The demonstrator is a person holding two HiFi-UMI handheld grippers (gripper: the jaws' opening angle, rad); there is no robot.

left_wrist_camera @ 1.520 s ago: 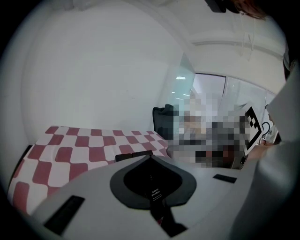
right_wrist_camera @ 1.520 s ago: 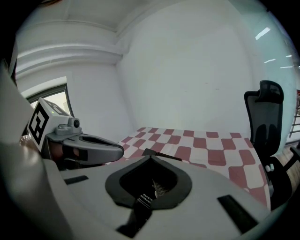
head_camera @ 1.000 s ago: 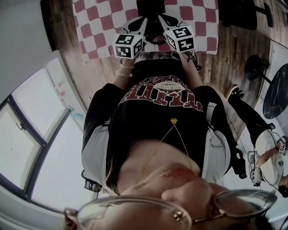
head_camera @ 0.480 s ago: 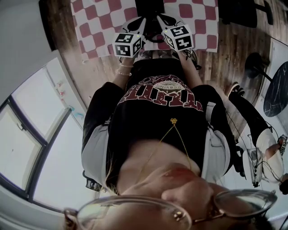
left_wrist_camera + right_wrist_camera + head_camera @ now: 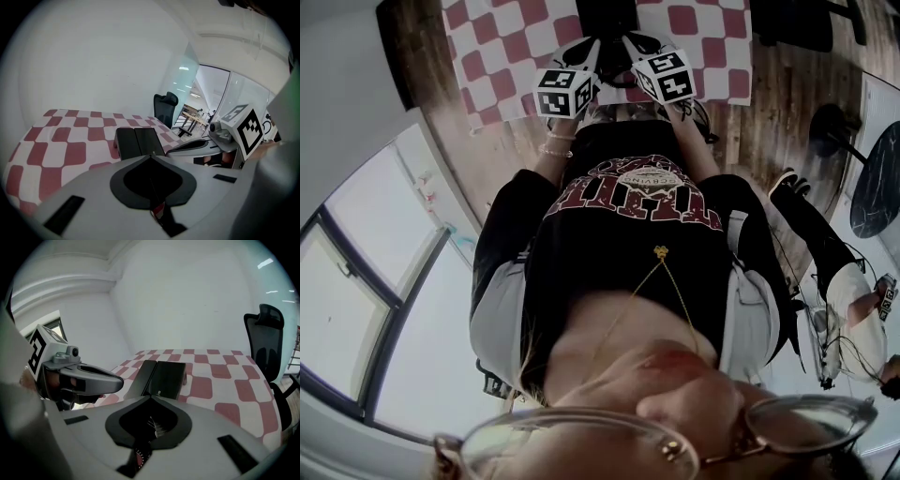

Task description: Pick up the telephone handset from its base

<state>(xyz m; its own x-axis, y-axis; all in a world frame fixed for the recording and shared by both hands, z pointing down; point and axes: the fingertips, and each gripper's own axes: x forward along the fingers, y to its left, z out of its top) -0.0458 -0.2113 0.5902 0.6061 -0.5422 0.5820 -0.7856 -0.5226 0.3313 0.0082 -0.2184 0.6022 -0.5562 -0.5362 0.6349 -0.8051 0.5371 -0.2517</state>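
Observation:
The black telephone [image 5: 138, 140] lies flat on a red-and-white chequered cloth [image 5: 61, 150]; a seam divides it into two long parts, and nothing is lifted off it. It also shows as the telephone [image 5: 163, 377] just beyond my right jaws and the telephone [image 5: 605, 14] at the top of the head view. My left gripper [image 5: 151, 155] is shut and empty, a short way before the near end of the telephone. Beside it my right gripper [image 5: 151, 398] is shut and empty too. From above, the left gripper [image 5: 591, 45] and right gripper [image 5: 628, 39] point side by side at the telephone.
The cloth [image 5: 497, 56] covers a table against a white wall [image 5: 197, 296]. A black office chair [image 5: 266, 333] stands at the table's right end. The floor [image 5: 778, 112] is wood. Another person [image 5: 853, 309] is at the head view's right edge.
Both grippers have edged a little closer to the telephone, still side by side and shut. The person at the right edge has shifted.

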